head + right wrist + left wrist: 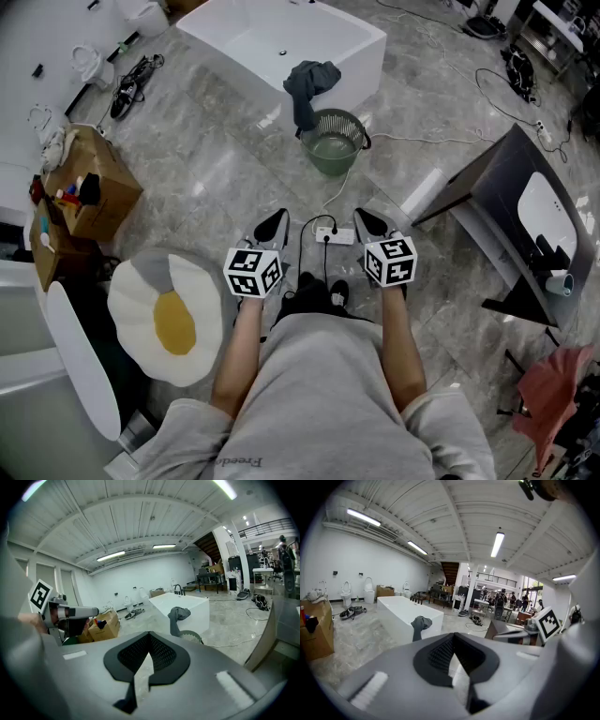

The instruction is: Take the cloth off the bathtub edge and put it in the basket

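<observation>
Hanging over the near corner of one white bathtub [281,42]: one dark grey cloth [312,84], long axis vertical, tail pointing down beside the far rim of one green basket [333,141] on the floor. Two tools, near: left tool [272,225], right tool [370,223], jaws together, holding nothing.

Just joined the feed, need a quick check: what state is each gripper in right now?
Left gripper: closed, holding nothing.
Right gripper: closed, holding nothing.
</observation>
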Demonstrator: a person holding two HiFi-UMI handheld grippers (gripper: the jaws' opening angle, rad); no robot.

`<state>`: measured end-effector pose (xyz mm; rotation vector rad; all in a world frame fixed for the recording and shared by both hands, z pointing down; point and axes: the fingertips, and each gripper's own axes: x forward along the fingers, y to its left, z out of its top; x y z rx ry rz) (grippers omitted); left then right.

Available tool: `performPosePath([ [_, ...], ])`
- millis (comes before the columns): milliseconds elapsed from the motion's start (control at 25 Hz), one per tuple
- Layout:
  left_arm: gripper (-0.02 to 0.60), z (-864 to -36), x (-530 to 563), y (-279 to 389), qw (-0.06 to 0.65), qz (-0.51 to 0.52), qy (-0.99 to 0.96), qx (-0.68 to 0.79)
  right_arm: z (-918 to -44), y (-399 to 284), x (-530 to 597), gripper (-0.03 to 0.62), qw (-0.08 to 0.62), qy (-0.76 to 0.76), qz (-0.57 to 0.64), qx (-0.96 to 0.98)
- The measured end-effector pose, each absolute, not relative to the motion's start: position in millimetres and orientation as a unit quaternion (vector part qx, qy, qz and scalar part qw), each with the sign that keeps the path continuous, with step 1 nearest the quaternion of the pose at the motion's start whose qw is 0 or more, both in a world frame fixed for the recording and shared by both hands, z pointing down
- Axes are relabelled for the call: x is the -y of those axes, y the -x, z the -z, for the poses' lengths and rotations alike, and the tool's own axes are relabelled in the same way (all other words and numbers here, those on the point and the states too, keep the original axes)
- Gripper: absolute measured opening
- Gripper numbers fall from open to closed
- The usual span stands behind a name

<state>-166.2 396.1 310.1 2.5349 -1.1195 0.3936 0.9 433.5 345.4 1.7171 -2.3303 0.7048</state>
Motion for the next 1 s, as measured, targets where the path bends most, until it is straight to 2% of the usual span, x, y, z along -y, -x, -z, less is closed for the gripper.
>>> performPosePath([
  [280,0.058,-311,-392,194,0.175,-0.134,-0.887,0.407,-364,-3,-426,0.002,0.115,-0.589,-0.243,0.762],
  [480,0.058,-332,-374,222,0.208,-0.133,-0.868,0.430,-372,-6,-404,0.002,0.050,-0.587,-0.289,0.755],
  [560,0.058,-339,-361,225,0.217,-0.131,-0.864,0.434,-374,-6,-392,0.002,0.048,-0.584,-0.290,0.756],
  [1000,0.058,-340,-218,190,0.252,-0.105,-0.870,0.411,-394,-16,-281,0.002,0.106,-0.591,-0.314,0.736],
])
